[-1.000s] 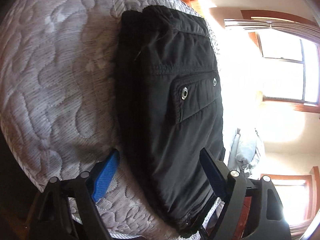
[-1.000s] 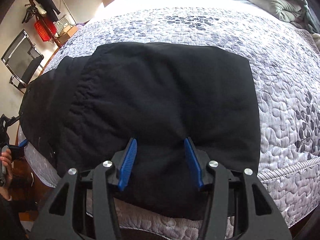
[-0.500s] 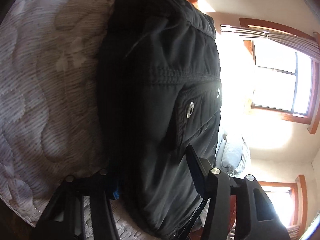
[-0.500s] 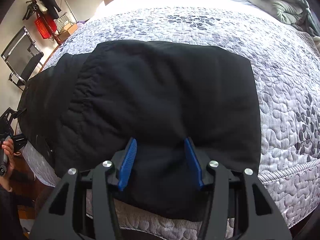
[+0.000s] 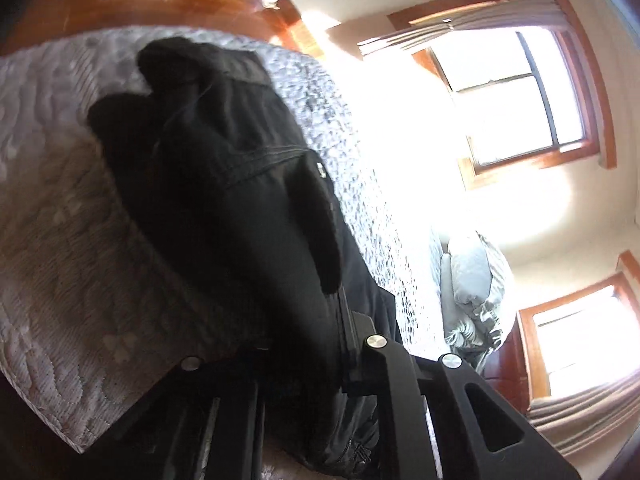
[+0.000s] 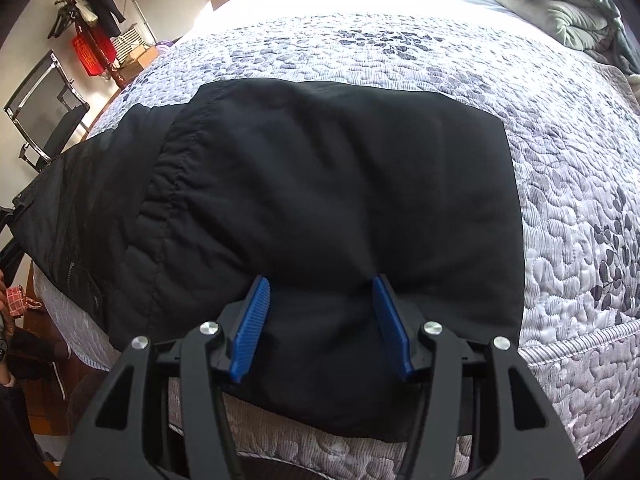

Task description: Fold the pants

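Black padded pants [image 6: 340,160] lie folded across the near edge of a grey patterned bed [image 6: 560,160]. My right gripper [image 6: 320,280] points steeply down at their near edge. A bulge of the fabric fills the gap between its blue pads [image 6: 252,320], which still touch it as the jaws are opening slightly. In the left wrist view the other end of the pants [image 5: 224,184] is raised off the mattress [image 5: 60,260]. My left gripper [image 5: 304,332] is shut on it, and the cloth hides its pads.
A black chair [image 6: 44,112] and a coat rack with a red basket [image 6: 90,50] stand beyond the bed's left side. A crumpled blanket [image 6: 568,4] lies at the far right. Bright windows [image 5: 512,92] and pillows [image 5: 472,276] face the left gripper.
My left gripper has closed on the pants' end and lifted it, rolling as it rose. The right gripper has stayed in place, its pads now a little wider apart.
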Tool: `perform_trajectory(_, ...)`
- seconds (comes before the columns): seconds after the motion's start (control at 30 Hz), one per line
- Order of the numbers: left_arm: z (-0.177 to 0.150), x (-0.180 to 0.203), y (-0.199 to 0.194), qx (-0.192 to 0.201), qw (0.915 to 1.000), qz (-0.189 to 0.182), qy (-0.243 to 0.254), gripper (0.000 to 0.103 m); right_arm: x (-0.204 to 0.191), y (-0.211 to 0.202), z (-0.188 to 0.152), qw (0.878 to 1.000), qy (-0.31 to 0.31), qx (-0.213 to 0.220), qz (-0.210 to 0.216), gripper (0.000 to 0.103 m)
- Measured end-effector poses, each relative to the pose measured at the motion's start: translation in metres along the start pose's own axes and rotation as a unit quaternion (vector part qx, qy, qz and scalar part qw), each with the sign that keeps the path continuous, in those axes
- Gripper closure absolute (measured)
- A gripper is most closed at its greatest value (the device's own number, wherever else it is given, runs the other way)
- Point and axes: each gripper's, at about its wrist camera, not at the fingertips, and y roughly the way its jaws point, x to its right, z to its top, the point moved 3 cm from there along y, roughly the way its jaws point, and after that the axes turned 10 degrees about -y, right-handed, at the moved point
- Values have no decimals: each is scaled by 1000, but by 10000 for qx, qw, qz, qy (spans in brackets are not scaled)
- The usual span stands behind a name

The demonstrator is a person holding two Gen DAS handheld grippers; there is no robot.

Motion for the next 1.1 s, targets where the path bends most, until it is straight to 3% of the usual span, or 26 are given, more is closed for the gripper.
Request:
perform_trajectory(0.17, -16, 52, 3, 109, 9948, 87, 1012, 91, 0, -1, -1, 10000, -1, 27, 5, 49)
perform_trajectory(0.4, -50, 93, -4, 105, 9794, 233, 2002, 90, 2, 0, -3, 10000, 25, 48, 75, 49)
perform_trajectory(0.6, -65, 104, -15, 65, 9724, 326, 2309, 90, 3, -1, -3, 9999, 67, 71, 131, 49)
perform_trajectory(0.93, -76, 113, 2, 36, 9646, 400, 2608, 90, 4, -1, -4, 9997, 134, 89, 210, 49)
perform_trajectory(1.1, -90, 128, 5, 9, 9492, 552, 3098, 89, 6, -2, -4, 9993, 203, 104, 304, 49)
